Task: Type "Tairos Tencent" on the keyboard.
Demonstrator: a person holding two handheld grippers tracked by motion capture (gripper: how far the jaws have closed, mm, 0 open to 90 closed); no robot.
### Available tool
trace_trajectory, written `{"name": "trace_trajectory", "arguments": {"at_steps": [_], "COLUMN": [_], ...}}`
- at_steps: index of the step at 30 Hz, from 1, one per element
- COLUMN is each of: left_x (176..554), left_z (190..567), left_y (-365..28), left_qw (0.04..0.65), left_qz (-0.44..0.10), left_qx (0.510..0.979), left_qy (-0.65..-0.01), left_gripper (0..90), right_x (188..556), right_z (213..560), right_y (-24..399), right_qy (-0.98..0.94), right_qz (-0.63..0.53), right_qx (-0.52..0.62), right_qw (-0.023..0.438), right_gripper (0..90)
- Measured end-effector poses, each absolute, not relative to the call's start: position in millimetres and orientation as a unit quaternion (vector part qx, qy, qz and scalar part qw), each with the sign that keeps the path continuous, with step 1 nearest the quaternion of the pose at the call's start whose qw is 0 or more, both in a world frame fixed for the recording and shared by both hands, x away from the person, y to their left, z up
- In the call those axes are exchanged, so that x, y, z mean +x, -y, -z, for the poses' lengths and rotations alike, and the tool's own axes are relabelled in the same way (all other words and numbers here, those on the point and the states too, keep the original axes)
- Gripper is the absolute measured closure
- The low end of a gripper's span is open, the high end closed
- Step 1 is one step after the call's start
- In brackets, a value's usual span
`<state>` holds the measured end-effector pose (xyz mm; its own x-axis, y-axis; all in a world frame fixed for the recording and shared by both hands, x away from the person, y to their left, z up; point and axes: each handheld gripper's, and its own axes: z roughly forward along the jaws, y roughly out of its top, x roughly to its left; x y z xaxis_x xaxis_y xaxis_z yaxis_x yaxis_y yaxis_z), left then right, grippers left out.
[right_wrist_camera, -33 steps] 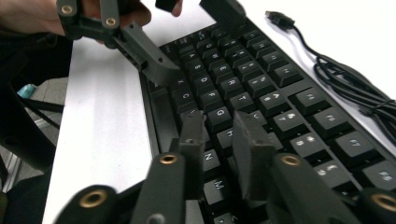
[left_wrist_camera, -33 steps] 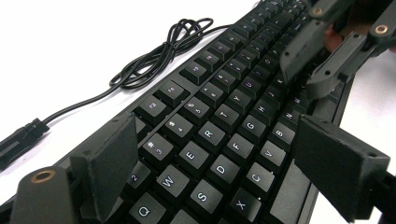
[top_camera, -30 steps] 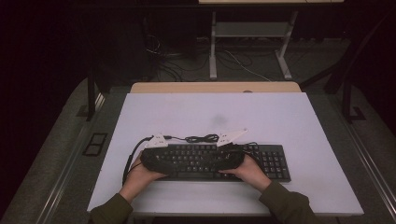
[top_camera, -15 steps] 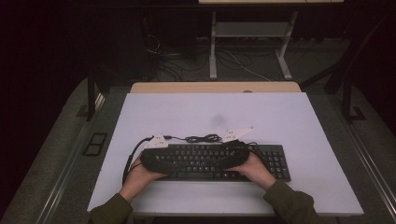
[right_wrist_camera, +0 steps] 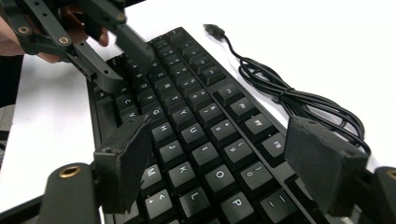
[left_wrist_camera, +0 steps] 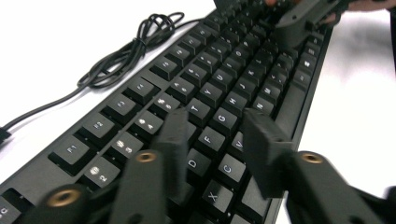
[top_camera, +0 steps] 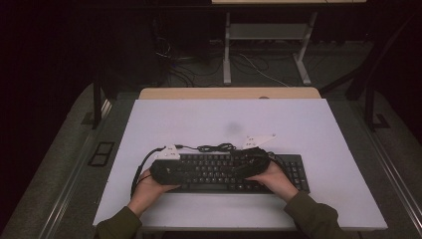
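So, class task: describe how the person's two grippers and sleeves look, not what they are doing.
Both the left gripper and the right gripper are matte black, with two blocky flat-faced jaws on linkage arms joined by brass-coloured rivets. From above, each carries a pale three-cornered plate. The sleeves are dark olive green.

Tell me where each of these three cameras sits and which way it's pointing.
High view: above the person's side, looking forward and down on the white table; both forearms, left hand, right hand.
Left gripper view: on the left gripper, looking along the black full-size keyboard toward the right gripper; own jaws apart.
Right gripper view: on the right gripper, facing the left gripper; own jaws wide apart.
Shared: keyboard and coiled black cable.
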<state>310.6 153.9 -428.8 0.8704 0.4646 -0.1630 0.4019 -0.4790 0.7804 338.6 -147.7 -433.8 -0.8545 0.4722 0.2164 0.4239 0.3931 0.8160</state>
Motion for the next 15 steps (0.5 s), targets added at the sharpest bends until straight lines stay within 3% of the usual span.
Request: {"name": "trace_trajectory", "arguments": {"at_steps": [9,15], "left_x": [308.7,308.9], "left_z": [428.9,429.3], "left_y": [-150.6,-149.9], "left_qw": [0.434,0.429], "left_qz": [-0.023,-0.019], "left_qx": [0.870,0.874], "left_qy": [-0.233,-0.229], "left_gripper": [86.8,89.2], "right_x": [339.5,339.8], "right_z": [436.2,435.9], "right_y": [149.8,150.8], "right_qy": [-0.835,-0.834], "right_qz": [-0.478,-0.479], "right_qx": [0.272,0.273], "right_qw": [0.031,0.033], "right_gripper": [21.7,21.4]}}
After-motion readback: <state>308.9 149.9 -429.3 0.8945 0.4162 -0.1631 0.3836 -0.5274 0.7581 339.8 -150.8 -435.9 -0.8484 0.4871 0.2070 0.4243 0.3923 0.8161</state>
